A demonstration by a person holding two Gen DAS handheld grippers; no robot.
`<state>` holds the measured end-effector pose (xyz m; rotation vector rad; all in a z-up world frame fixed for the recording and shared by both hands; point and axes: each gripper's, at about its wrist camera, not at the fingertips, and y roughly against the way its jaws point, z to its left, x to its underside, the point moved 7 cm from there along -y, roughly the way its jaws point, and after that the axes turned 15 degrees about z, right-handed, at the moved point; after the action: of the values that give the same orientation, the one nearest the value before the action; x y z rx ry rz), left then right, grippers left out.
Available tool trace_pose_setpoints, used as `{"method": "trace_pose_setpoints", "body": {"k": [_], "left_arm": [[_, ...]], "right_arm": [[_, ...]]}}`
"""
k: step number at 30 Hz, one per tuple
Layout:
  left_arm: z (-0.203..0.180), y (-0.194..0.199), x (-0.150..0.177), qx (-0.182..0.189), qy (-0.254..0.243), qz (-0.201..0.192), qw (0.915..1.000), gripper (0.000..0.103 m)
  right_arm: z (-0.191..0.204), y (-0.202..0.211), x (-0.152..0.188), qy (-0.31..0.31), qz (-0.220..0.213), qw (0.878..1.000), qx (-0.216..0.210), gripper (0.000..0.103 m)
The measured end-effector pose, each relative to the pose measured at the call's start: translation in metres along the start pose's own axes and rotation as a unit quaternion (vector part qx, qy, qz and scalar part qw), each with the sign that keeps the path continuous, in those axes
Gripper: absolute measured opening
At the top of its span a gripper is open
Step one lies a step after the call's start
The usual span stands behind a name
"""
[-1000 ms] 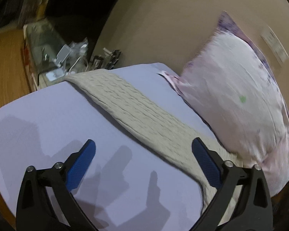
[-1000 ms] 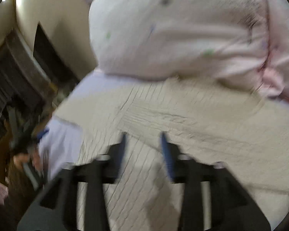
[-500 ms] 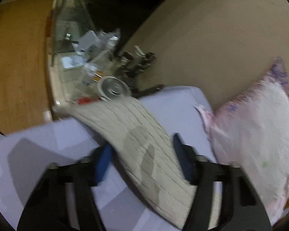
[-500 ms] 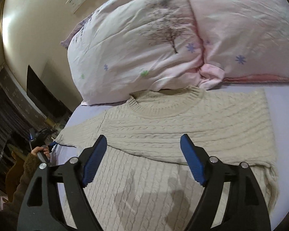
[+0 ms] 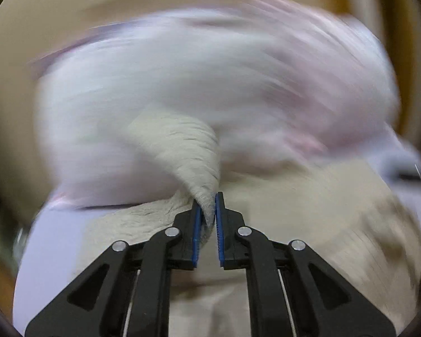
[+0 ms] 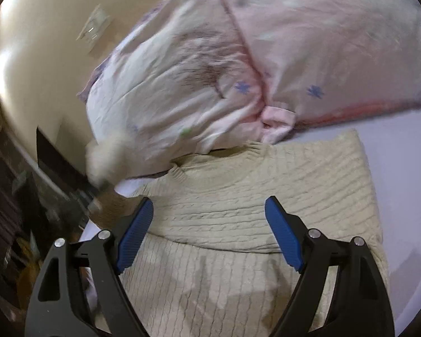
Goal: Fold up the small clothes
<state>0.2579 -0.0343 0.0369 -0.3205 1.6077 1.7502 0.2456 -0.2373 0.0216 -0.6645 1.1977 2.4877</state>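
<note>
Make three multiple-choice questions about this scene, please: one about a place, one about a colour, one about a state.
1. Where does the sweater's collar lie?
A. against the pink pillow
B. over the bed's edge
C. under the right gripper

2. What colour are the gripper pads?
A. red
B. blue
C. green

3. What is the state of the left gripper?
A. wide open
B. shut on nothing
C. shut on the sleeve

Answers:
1 A, the ribbed collar touches the pillow's lower edge.
2 B, blue strips line both grippers' fingers.
3 C, knit fabric is pinched between its nearly closed pads.
</note>
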Motion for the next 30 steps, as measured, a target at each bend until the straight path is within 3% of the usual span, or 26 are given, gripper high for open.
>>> {"method": "trace_pose_setpoints", "body": {"k": [3, 5, 6, 8, 9, 11, 13, 17, 21, 22, 23, 24, 28, 30], "left_arm": [[-0.093, -0.031, 0.024, -0.005, -0.133, 0.037, 0.9905, 0.01], [-0.102, -0.025, 0.038, 0.006, -0.151, 0.037, 0.9878, 0.012], [-0.098, -0.019, 0.041, 0.018, -0.143, 0.034, 0.989, 0.015], [-0.071, 0.001, 0.048, 0.05, -0.099, 0.024, 0.9935, 0.047], [-0.056, 0.009, 0.051, 0.062, -0.075, 0.02, 0.9951, 0.051], [-0.023, 0.02, 0.06, 0.077, -0.03, 0.027, 0.9962, 0.051], [0.009, 0.027, 0.083, 0.072, 0.008, 0.048, 0.9962, 0.052], [0.038, 0.031, 0.123, 0.085, 0.052, 0.087, 0.9912, 0.052], [0.042, 0.033, 0.152, 0.101, 0.064, 0.11, 0.9866, 0.053], [0.042, 0.033, 0.156, 0.103, 0.063, 0.114, 0.9861, 0.054], [0.042, 0.031, 0.162, 0.105, 0.063, 0.12, 0.9852, 0.055], [0.041, 0.029, 0.164, 0.105, 0.064, 0.124, 0.9846, 0.056], [0.042, 0.026, 0.169, 0.104, 0.072, 0.131, 0.9833, 0.056], [0.042, 0.026, 0.17, 0.106, 0.072, 0.129, 0.9833, 0.057]], "right_arm": [[-0.029, 0.0, -0.001, -0.045, 0.011, 0.999, 0.002, 0.081], [-0.042, 0.004, 0.001, -0.061, 0.02, 0.998, -0.001, 0.077], [-0.045, 0.005, 0.002, -0.064, 0.024, 0.998, -0.003, 0.075], [-0.05, 0.003, 0.002, -0.066, 0.035, 0.997, 0.0, 0.066], [-0.051, -0.001, 0.002, -0.067, 0.044, 0.997, 0.005, 0.063], [-0.052, -0.012, 0.0, -0.07, 0.063, 0.995, 0.013, 0.054], [-0.059, -0.028, -0.004, -0.095, 0.082, 0.992, 0.026, 0.052], [-0.069, -0.044, -0.013, -0.156, 0.095, 0.983, 0.009, 0.05], [-0.078, -0.056, -0.023, -0.144, 0.083, 0.984, 0.066, 0.051], [-0.079, -0.063, -0.024, -0.142, 0.091, 0.983, 0.067, 0.04], [-0.079, -0.07, -0.024, -0.136, 0.097, 0.984, 0.062, 0.013], [-0.075, -0.077, -0.026, -0.12, 0.098, 0.987, 0.052, 0.013], [-0.061, -0.044, -0.035, -0.092, 0.03, 0.994, 0.043, 0.011], [-0.061, -0.015, -0.036, -0.094, -0.013, 0.994, 0.061, 0.011]]}}
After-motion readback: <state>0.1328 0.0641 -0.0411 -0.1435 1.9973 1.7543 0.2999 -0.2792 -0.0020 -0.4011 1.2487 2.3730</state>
